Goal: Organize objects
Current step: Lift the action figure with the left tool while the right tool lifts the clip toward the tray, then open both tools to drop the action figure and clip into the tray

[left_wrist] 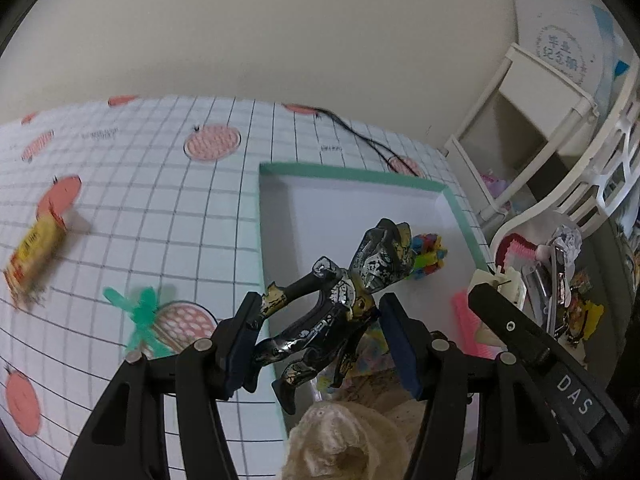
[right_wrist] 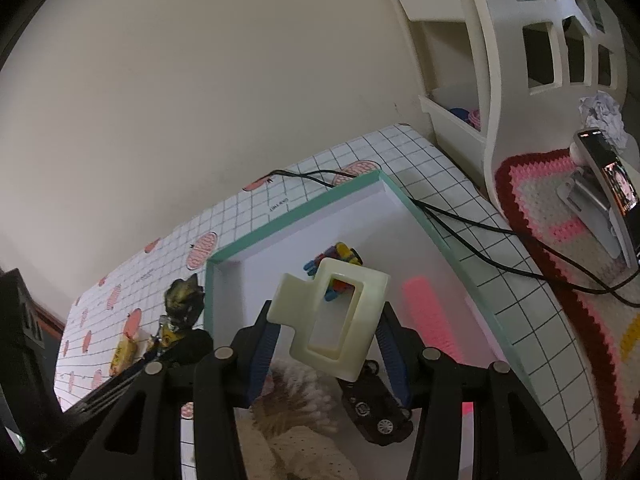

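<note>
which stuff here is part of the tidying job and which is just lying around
Part of the job:
- black action figure, held in left hand-held gripper
- cream hair claw clip, held in right hand-held gripper
- green-rimmed box
- toy car

Lying about:
- phone on stand
- black cable
- crochet mat

The surface (left_wrist: 160, 208) is covered in white with a dark grid and salmon-pink dotted circles. The box (left_wrist: 352, 174) is rimmed in mint green and lined in white. A toy figure (left_wrist: 340, 300) in black with worn silver and gold patches is seen, and a hair claw (right_wrist: 340, 312) in pale cream. A green propeller toy (left_wrist: 140, 312), a yellow and red packet (left_wrist: 34, 256), a multicoloured brick cluster (left_wrist: 430, 256) and a black toy car (right_wrist: 376, 408) are shown. The crocheted mat (right_wrist: 560, 216) is banded in dark red, pink and cream.
</note>
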The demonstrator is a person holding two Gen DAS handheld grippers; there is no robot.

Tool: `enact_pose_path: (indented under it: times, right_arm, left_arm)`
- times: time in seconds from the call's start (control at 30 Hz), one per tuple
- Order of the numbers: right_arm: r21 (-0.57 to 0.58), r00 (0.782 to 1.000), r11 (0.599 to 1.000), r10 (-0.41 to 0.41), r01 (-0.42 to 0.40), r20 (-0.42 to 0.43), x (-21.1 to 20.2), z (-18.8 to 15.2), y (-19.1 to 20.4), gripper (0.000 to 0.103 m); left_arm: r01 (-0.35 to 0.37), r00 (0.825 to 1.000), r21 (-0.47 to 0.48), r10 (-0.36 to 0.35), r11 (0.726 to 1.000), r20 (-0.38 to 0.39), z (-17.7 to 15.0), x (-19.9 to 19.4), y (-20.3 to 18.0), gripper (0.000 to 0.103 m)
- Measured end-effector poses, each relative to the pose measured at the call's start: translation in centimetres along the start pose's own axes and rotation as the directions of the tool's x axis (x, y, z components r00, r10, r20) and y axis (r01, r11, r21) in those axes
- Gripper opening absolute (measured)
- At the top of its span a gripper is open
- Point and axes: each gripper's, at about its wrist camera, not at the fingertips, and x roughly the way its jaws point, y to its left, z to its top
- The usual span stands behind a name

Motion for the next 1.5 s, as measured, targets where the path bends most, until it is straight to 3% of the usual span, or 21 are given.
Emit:
enact_pose_path:
  times: [0.77,1.43,1.5]
  right_arm:
    - [-0.011,0.995,0.996,-0.09,0.089,-0.05,1.8,-0.6,-0.5,0.052]
    - [-0.01,0.99,0.993,-0.117,0.117,-0.074,2.7,-0.9,-0.8,0.052]
    - [-0.005,0.99,0.993,-0.116,0.116,-0.078,2.8,-1.0,-1.0,0.054]
  left_arm:
    - [0.071,0.997,-0.042,-0.073,0.997,-0.027,0.2,3.1,-0.4,0.06]
    - [0.075,0.994,-0.038,-0.078,0.996,-0.077,0.3,1.7,-0.1,0.063]
    - [0.064,0.995,-0.028,-0.067,0.998,-0.078,0.3,1.2,-0.1,0.067]
